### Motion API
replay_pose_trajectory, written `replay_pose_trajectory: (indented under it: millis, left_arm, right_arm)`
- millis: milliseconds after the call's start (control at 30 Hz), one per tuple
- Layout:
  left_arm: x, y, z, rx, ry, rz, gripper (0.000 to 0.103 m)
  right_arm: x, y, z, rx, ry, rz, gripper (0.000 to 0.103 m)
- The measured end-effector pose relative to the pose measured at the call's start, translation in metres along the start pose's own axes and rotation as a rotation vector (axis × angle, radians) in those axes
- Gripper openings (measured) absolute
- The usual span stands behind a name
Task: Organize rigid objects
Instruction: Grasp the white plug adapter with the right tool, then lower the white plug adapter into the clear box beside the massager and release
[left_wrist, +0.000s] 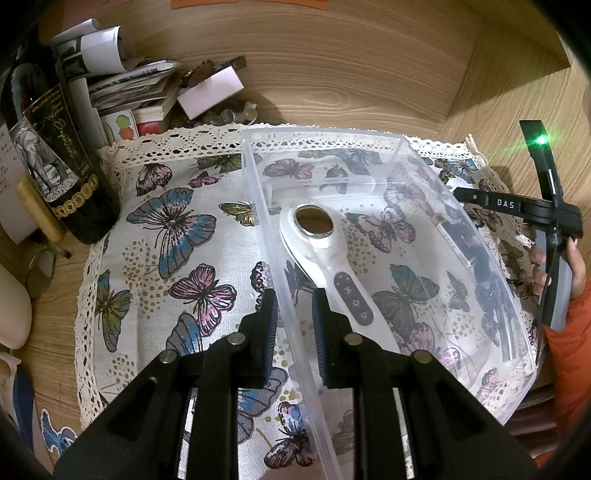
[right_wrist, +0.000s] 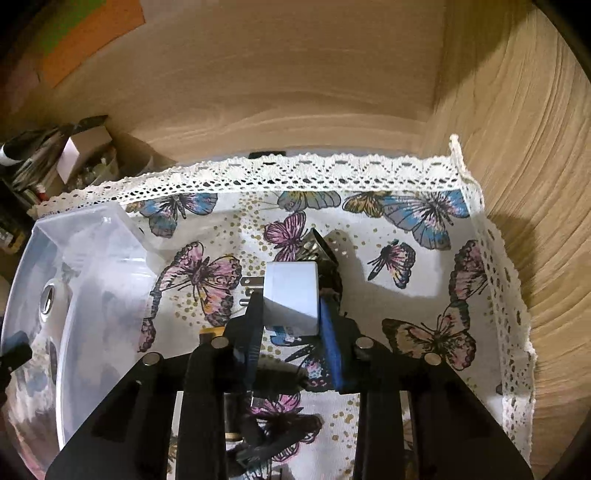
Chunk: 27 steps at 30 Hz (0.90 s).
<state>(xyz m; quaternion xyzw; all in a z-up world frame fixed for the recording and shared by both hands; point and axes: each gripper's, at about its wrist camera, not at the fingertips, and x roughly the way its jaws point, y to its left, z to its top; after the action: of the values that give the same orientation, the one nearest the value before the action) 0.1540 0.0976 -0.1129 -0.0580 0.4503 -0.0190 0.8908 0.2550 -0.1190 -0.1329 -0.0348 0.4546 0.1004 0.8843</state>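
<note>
My left gripper (left_wrist: 294, 325) sits straddling the near wall of the clear plastic bin (left_wrist: 266, 206) – one blue ribbed pad outside, one inside, with a visible gap on each side, so it's spread and not actually pinching the wall as far as I can see. Right gripper (right_wrist: 291, 317) is clamped on a white plug adapter (right_wrist: 291, 295), a smooth boxy cube with two metal prongs (right_wrist: 251, 291) poking out toward the bin; it's held off the butterfly cloth (right_wrist: 424, 295), to the right of the bin.

Only the left wrist view shows what's in the bin: a white handheld device (left_wrist: 325, 254) with a round shiny metal head and a dark button strip down the handle, lying near the bin's middle. There's also something dark along the bin's far wall, too blurred by the plastic to name. Same view catches a dark wine bottle (left_wrist: 48, 155) and a heap of papers and boxes (left_wrist: 140, 88) left of the bin.

The right wrist view gives me the cloth's lace edge (right_wrist: 332, 166) and the wood-grain wall (right_wrist: 295, 92) behind – plus a dark object (right_wrist: 325, 254) just behind the adapter, mostly hidden.
</note>
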Motion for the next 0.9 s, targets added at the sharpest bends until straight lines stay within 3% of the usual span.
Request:
replay_pose_trajectory:
  millis: [400,633,900]
  left_arm:
    - [0.000,0.001,-0.001,0.002,-0.006,-0.009,0.019]
    - [-0.001,0.002,-0.001,0.005,-0.010,-0.015,0.019]
    - [-0.001,0.002,-0.002,0.004,-0.012,-0.017,0.019]
  right_arm:
    - [-0.057,0.019,0.000,-0.044,-0.101,0.041,0.027]
    - [-0.087,0.056,0.005,-0.114,-0.183,0.104,0.027]
    - [-0.087,0.099,0.004,-0.203,-0.186,0.162,0.027]
